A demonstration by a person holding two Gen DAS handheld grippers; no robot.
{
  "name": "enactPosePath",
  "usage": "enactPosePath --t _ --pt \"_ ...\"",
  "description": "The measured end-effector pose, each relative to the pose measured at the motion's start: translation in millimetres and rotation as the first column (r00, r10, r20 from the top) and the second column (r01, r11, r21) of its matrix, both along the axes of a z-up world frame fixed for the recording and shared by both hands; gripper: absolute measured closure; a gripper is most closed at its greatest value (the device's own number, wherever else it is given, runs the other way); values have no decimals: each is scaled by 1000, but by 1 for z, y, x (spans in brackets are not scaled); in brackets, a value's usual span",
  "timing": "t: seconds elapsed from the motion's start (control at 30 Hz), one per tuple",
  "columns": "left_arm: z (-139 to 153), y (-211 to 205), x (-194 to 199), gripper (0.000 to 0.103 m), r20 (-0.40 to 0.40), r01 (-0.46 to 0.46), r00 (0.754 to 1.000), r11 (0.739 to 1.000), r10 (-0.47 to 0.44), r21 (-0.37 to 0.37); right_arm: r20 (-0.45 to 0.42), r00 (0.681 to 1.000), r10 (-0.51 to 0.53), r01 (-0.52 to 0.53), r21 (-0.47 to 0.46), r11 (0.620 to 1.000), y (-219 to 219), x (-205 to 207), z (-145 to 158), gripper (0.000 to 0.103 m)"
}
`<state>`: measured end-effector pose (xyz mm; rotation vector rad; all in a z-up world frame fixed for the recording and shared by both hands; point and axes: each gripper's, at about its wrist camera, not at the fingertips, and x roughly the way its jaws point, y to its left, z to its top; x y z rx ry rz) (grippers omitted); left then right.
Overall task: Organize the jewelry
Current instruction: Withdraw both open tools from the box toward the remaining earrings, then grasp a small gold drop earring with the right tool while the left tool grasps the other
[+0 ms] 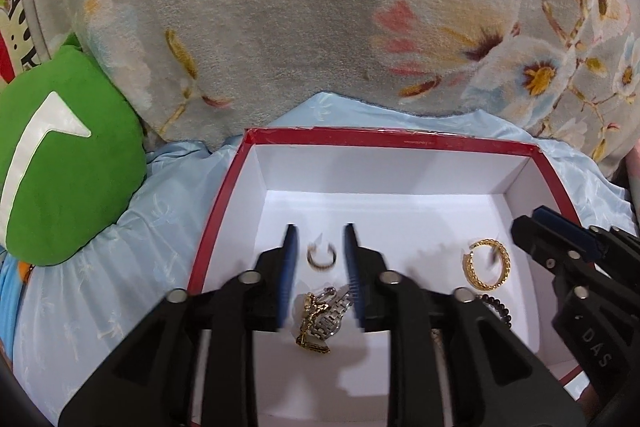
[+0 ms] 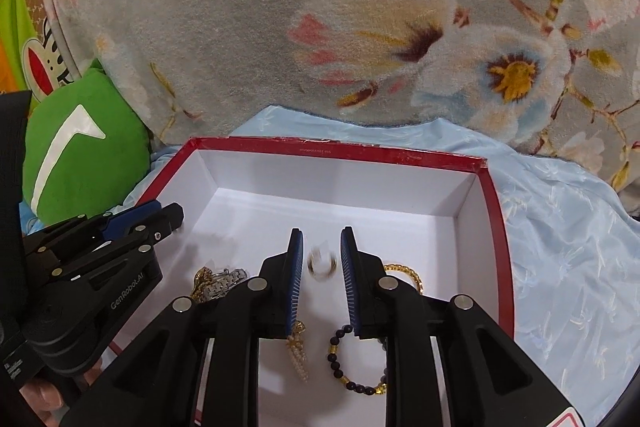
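Observation:
A red box [image 1: 400,138] with a white inside lies on light blue cloth; it also shows in the right wrist view [image 2: 340,150]. My left gripper [image 1: 321,245] is open above a small ring [image 1: 321,255]. Under it lie a silver watch with a gold chain [image 1: 322,319]. A gold hoop bangle [image 1: 486,265] and a dark bead bracelet [image 1: 496,306] lie to the right. My right gripper [image 2: 321,249] is open, with a blurred small ring [image 2: 321,264] between its fingers. A bead bracelet [image 2: 352,363], a pearl-and-gold piece [image 2: 298,351], the watch [image 2: 220,283] and gold bangle [image 2: 404,273] lie in the box.
A green cushion [image 1: 68,163] sits left of the box. A grey floral blanket [image 1: 300,7] rises behind it. Light blue cloth [image 2: 560,267] spreads to the right. Each gripper shows in the other's view: the right one [image 1: 532,227], the left one [image 2: 160,217].

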<state>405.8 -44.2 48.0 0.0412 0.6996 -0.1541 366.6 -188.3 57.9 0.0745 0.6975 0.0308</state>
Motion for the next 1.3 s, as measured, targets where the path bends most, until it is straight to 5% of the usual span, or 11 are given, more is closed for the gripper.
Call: enactPosePath --t 0.13,0.6,0.93,1.3 --pt "7 9 -7 42 28 -18 999 999 19 -31 24 1000 -10 10 14 1000 -7 -12 8 76" --pt "23 49 -88 42 34 -12 999 998 14 -57 4 1000 -23 23 16 1000 -21 -131 3 73" --pt "-28 48 -193 42 -90 71 993 997 -73 -26 -158 987 6 -3 21 1000 -12 -238 -58 73" --pt "-78 12 -254 42 -235 178 954 982 -187 -60 -269 961 68 -68 7 998 17 -264 -108 74"
